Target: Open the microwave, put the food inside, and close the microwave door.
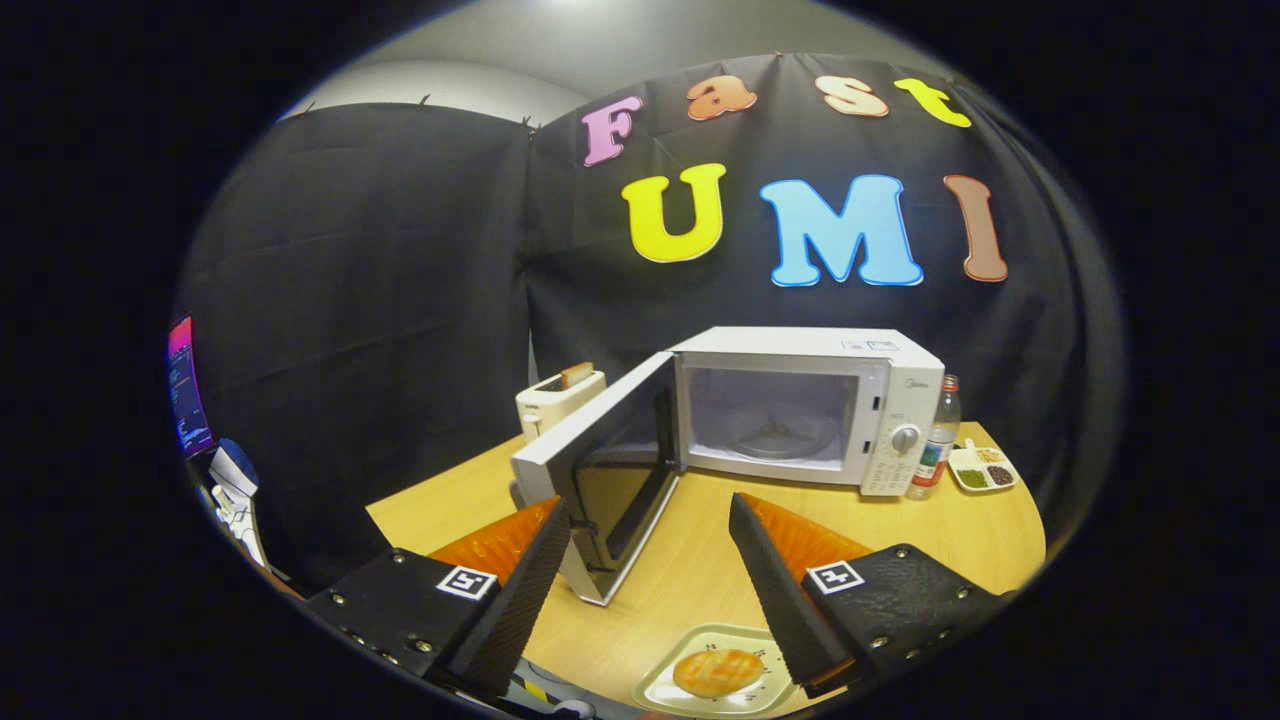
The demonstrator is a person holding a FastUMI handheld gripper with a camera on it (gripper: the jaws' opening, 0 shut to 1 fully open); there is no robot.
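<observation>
The tool (650,525) hung wide and empty above the food (717,672) at the counter's (960,540) near edge; best lower squarely, gripping the tray (668,690), the microwave (800,405) door (590,470) already open.

No legible text is present: the microwave (800,345) carries a brand mark (915,383) on its control panel (900,465) and a sticker (870,345) on top, both too small to read, while the gripper (648,502), fingers spread and empty, bears a square coded marker tag (467,581) on each finger.
</observation>
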